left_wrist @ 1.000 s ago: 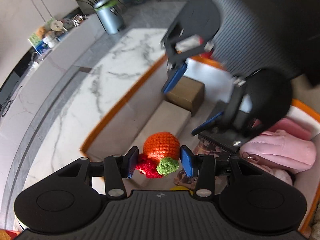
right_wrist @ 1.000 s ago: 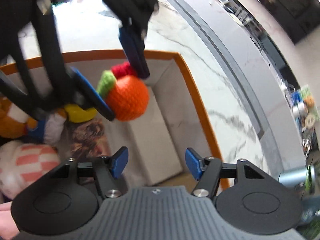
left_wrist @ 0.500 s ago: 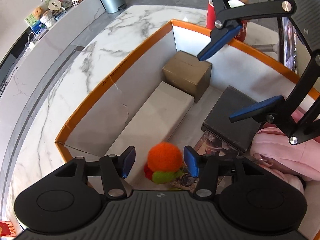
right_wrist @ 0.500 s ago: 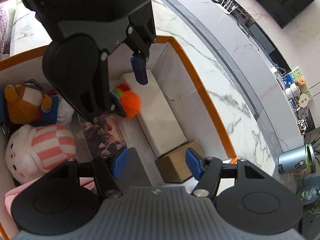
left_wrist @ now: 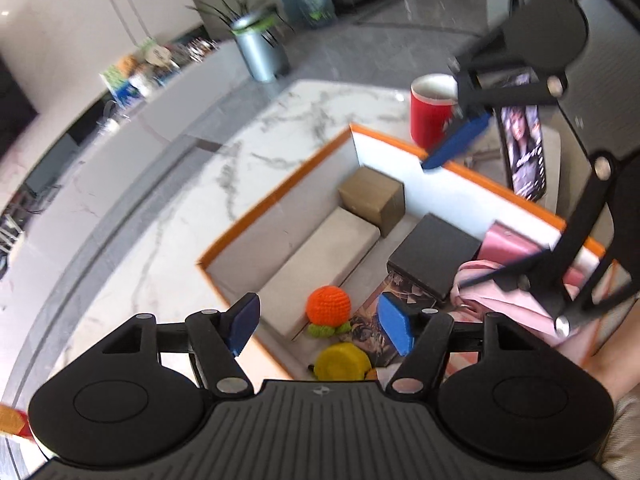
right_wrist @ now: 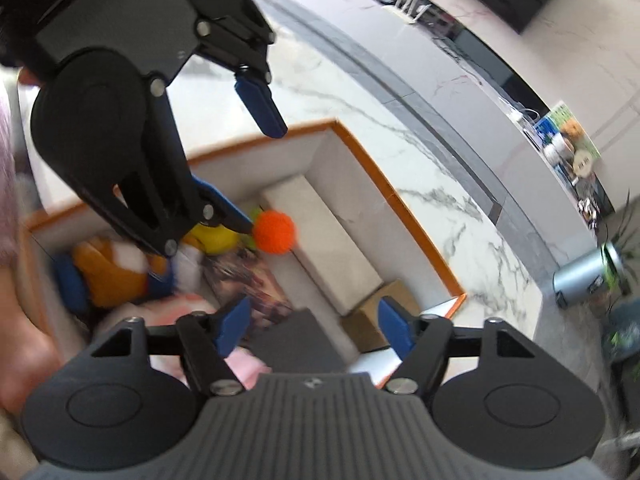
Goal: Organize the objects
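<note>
An orange crocheted ball (left_wrist: 328, 304) with green leaves lies inside the orange-rimmed box (left_wrist: 276, 186), beside a long white box (left_wrist: 320, 264). It also shows in the right wrist view (right_wrist: 275, 231). My left gripper (left_wrist: 318, 322) is open and empty, raised above the ball. My right gripper (right_wrist: 312, 324) is open and empty, high over the box's other end. The right gripper shows in the left wrist view (left_wrist: 480, 208), the left gripper in the right wrist view (right_wrist: 248, 168).
The box also holds a brown carton (left_wrist: 372, 196), a black box (left_wrist: 434, 254), a picture card (right_wrist: 248, 280), a yellow toy (left_wrist: 342, 362), pink plush (left_wrist: 516, 300) and an orange-blue plush (right_wrist: 112, 272). A red cup (left_wrist: 430, 114) and a phone (left_wrist: 524, 148) stand outside on the marble table.
My left gripper opened and let the orange ball go; the ball now lies in the box. The left gripper has risen away from it. The right gripper has also pulled back.
</note>
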### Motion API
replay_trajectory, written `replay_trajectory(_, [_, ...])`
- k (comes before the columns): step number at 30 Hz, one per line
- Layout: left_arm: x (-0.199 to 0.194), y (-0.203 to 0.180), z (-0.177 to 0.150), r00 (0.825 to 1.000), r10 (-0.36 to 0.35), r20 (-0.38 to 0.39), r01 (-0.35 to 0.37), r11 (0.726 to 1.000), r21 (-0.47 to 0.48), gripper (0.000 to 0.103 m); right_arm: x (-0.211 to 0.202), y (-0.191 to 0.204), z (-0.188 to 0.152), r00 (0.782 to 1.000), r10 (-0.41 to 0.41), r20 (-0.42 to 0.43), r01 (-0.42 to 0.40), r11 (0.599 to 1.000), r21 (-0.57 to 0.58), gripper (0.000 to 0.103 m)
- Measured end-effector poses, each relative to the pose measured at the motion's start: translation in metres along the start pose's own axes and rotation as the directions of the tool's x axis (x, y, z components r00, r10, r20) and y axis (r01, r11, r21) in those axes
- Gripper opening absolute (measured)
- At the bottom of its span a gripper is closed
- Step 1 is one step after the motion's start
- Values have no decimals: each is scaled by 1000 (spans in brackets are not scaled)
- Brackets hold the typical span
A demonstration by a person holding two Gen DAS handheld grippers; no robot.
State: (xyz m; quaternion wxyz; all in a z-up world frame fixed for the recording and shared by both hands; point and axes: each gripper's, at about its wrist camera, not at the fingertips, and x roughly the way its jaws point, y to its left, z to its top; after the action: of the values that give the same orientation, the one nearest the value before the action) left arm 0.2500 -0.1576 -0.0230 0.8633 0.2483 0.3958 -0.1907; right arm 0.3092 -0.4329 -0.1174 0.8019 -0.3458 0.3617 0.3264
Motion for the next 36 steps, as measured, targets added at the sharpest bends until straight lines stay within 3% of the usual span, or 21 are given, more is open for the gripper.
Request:
replay_trajectory(5, [-51, -6, -12, 992, 93, 83, -87, 993, -74, 78, -36, 26, 3, 1000, 8, 25, -11, 988, 152, 74])
replay_trajectory(7, [-69, -7, -18, 986, 115, 119, -98, 986, -138, 78, -48, 32, 0, 999, 22, 38, -29, 976, 214, 75])
replay_trajectory(11, [-102, -7, -32, 969, 156, 193, -101, 958, -267, 80, -70, 41, -9, 999, -24, 38, 9, 938, 348, 83])
replay_trajectory(15, [-126, -13, -48, 946, 257, 198, -164, 905, -394, 85, -91, 55, -22, 993, -101, 63, 64, 900, 432, 89])
replay_trajectory(20, [-137, -24, -71, 899, 394, 193, -247, 818, -520, 90, -105, 75, -36, 983, -148, 105, 66, 832, 550, 97])
replay_trajectory(24, [-141, -30, -94, 872, 453, 183, -275, 764, -583, 91, -110, 89, -43, 977, -167, 133, 51, 785, 617, 100])
replay_trajectory(30, [-149, -34, -130, 847, 509, 151, -289, 681, -673, 94, -111, 109, -46, 962, -234, 137, 90, 751, 654, 101])
replay_trajectory(33, [-150, -38, -139, 824, 559, 91, -357, 637, -683, 95, -112, 118, -49, 947, -292, 135, 129, 728, 674, 102])
replay_trajectory(34, [-150, -40, -140, 815, 572, 90, -370, 634, -679, 95, -112, 121, -50, 942, -308, 137, 137, 720, 680, 102])
replay_trajectory(36, [-150, -44, -144, 814, 573, 98, -376, 647, -663, 95, -110, 127, -52, 932, -336, 137, 152, 705, 693, 102])
